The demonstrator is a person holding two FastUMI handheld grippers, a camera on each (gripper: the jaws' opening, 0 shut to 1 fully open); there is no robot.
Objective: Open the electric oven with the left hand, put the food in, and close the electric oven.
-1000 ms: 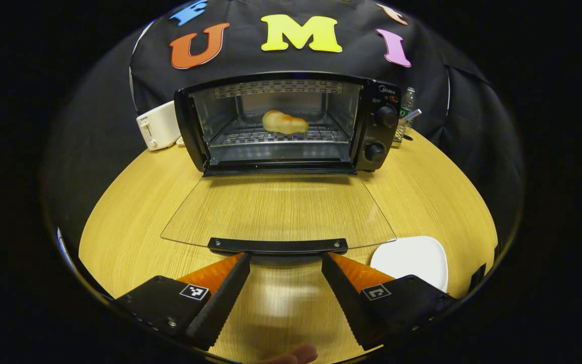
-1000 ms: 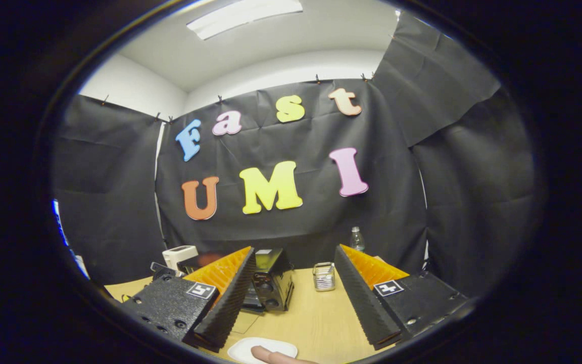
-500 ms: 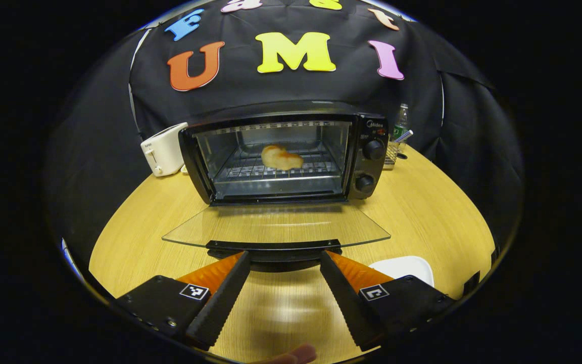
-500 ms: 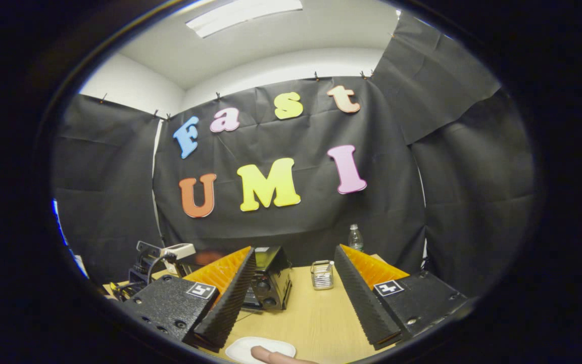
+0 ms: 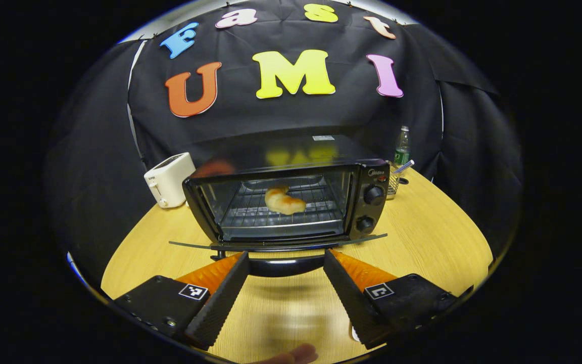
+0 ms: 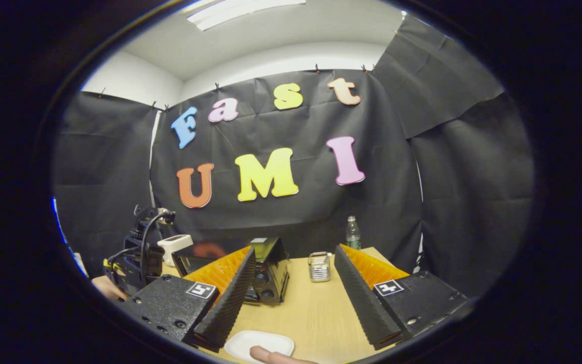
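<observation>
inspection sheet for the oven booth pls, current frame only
Surface: round wooden table, bare around the oven.
Job's things: electric oven, glass door hinged down, handle toward the camera; food on the rack inside.
Clutter: white toaster, bottle, wire holder, white plate.
Grippers: left hand-held gripper open, fingers either side of the handle; right hand-held gripper open, empty.
Cables: black cable on the left hand-held gripper's rig.
Surroundings: black cloth walls.

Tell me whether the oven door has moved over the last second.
Yes. The glass oven door has swung up toward the oven body; it looks near edge-on now, with the open left claw at its handle.
</observation>
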